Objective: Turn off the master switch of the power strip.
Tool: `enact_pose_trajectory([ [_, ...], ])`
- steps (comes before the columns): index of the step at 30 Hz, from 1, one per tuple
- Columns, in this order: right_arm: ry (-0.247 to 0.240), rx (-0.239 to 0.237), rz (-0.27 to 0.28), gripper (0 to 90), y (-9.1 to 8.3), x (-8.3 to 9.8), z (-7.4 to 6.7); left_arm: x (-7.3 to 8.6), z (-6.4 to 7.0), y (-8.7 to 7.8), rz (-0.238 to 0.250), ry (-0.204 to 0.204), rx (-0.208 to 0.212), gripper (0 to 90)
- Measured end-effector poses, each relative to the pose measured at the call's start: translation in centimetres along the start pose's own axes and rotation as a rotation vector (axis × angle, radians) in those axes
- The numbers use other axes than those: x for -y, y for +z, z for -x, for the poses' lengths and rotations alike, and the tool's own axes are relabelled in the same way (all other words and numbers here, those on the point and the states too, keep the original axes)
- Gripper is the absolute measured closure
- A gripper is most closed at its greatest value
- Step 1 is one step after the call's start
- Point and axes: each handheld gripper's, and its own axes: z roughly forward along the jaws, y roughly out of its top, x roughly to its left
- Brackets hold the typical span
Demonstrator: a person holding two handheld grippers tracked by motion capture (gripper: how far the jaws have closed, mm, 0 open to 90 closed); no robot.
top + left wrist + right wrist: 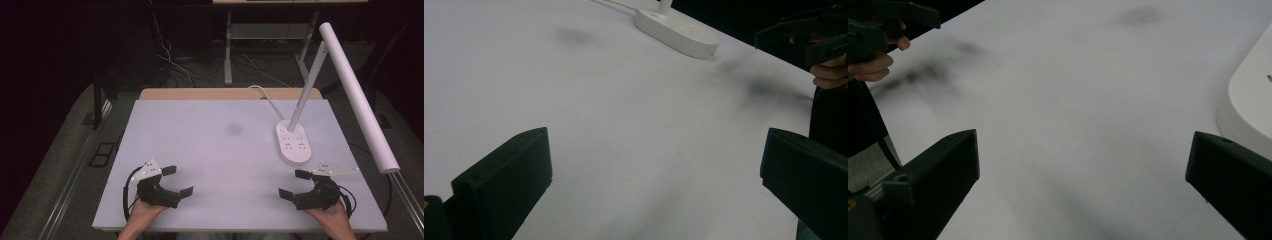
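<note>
My left gripper (pixel 177 181) rests near the front left of the white table (pixel 215 150), jaws spread wide with nothing between them. The right gripper (pixel 294 184) sits near the front right, also open and empty. In the left gripper view my own gripper (pixel 656 170) looks across bare tabletop toward the other gripper (pixel 809 35) held by a hand. The right gripper view has its own gripper (pixel 1083 170) over bare table, with the left gripper (pixel 883 22) at the upper left.
A white desk lamp has its oval base (pixel 294 142) at the right middle of the table, just beyond the right gripper. Its long tube head (pixel 357 95) reaches over the right edge. A white cable (pixel 265 97) runs back from the base. A faint smudge (pixel 233 129) marks the table centre.
</note>
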Motion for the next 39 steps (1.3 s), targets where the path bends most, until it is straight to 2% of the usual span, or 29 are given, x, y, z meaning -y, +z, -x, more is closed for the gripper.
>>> enact_pose_trajectory([
  [17, 0.012, -0.005, -0.009, 0.1, -0.24, 0.07, 0.07, -0.10, 0.06, 0.37, -0.008, 0.004, 0.010, 0.0],
  [30, 0.010, 0.000, -0.061, 0.2, -0.20, -0.42, -0.14, -0.05, 0.04, 0.25, -0.008, 0.004, 0.008, 0.0],
  [39, 0.011, 0.011, -0.069, 0.2, -0.38, -0.87, 0.16, -0.02, 0.00, 0.23, -0.007, 0.001, 0.007, 0.0],
])
